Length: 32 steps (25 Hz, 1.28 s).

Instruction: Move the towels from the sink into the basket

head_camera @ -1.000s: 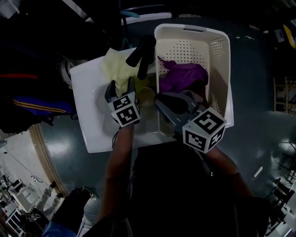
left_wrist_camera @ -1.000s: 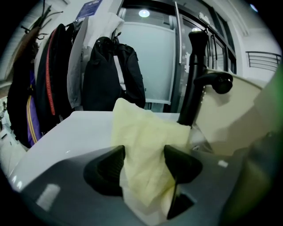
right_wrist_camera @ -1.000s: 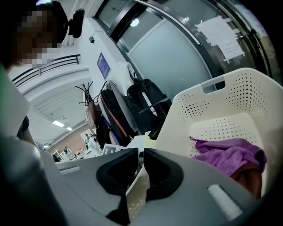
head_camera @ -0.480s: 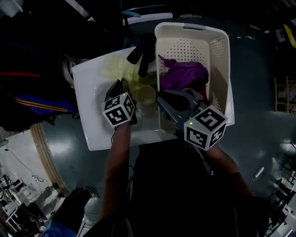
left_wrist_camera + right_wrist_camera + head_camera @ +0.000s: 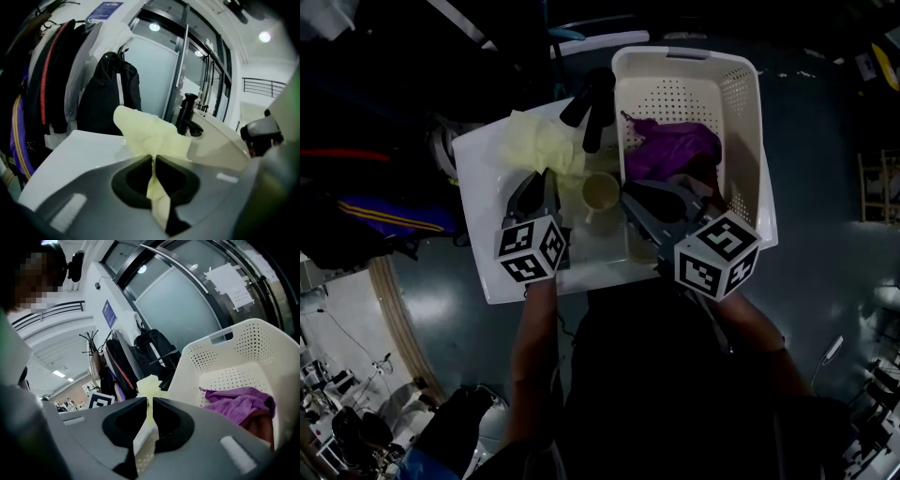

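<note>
As its jaws finish closing, the left hand-held gripper (image 5: 153, 159) pinches a pale yellow cloth towel (image 5: 546, 145) over the white sink (image 5: 478, 211). The right hand-held gripper (image 5: 150, 401) is closed, empty.

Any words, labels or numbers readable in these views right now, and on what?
No text is readable.
Blue poster on the wall, left gripper view: too blurred.
Blue sign on the wall, right gripper view: too small.
Paper sheets on the glass: too blurred.
Marker cubes: patterns only.

Head view dim; other views bright, fisheye-warped.
</note>
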Tool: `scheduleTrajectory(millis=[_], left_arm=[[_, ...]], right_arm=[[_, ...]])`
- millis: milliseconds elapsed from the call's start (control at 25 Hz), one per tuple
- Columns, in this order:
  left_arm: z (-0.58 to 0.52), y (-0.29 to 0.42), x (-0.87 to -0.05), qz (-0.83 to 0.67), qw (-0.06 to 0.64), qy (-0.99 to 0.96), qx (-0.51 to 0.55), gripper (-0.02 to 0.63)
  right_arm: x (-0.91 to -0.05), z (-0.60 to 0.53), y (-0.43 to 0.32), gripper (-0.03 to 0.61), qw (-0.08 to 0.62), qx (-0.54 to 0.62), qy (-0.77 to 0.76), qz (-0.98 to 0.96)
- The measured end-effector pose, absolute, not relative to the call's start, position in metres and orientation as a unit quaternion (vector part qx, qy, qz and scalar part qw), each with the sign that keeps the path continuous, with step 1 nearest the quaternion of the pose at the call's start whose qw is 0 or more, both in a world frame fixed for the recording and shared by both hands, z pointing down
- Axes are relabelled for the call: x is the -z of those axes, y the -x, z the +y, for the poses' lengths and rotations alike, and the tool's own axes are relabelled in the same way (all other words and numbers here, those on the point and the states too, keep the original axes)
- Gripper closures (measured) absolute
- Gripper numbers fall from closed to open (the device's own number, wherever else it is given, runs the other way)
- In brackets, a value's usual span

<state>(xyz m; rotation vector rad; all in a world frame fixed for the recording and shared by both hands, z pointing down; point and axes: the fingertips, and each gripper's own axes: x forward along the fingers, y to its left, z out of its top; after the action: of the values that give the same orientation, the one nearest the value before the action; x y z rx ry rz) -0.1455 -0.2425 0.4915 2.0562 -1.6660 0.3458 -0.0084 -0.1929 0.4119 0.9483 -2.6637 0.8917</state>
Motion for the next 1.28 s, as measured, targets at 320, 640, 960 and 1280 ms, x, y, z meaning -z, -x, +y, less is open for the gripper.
scheduleTrajectory(millis=[320, 640, 960, 1280], left_arm=[[-0.224, 0.150, -0.454, -0.599, 0.217, -0.765, -0.098, 0.591], [-0.210, 0.149, -0.416, -0.575, 0.190, -0.790, -0.095, 0.591], [-0.195, 0.135, -0.398, -0.538, 0.178, -0.817, -0.105, 0.591], [-0.185, 0.105, -0.373, -0.495, 0.158, -0.848, -0.099, 0.591]], right_arm=[[-0.403, -0.183, 0.012, 0.540, 0.078, -0.291, -0.330, -0.895], [-0.393, -0.174, 0.010, 0.540, 0.063, -0.283, -0.350, -0.891], [-0.384, -0.160, 0.004, 0.540, 0.055, -0.274, -0.372, -0.885], [-0.374, -0.144, -0.015, 0.540, 0.044, -0.265, -0.405, -0.874]])
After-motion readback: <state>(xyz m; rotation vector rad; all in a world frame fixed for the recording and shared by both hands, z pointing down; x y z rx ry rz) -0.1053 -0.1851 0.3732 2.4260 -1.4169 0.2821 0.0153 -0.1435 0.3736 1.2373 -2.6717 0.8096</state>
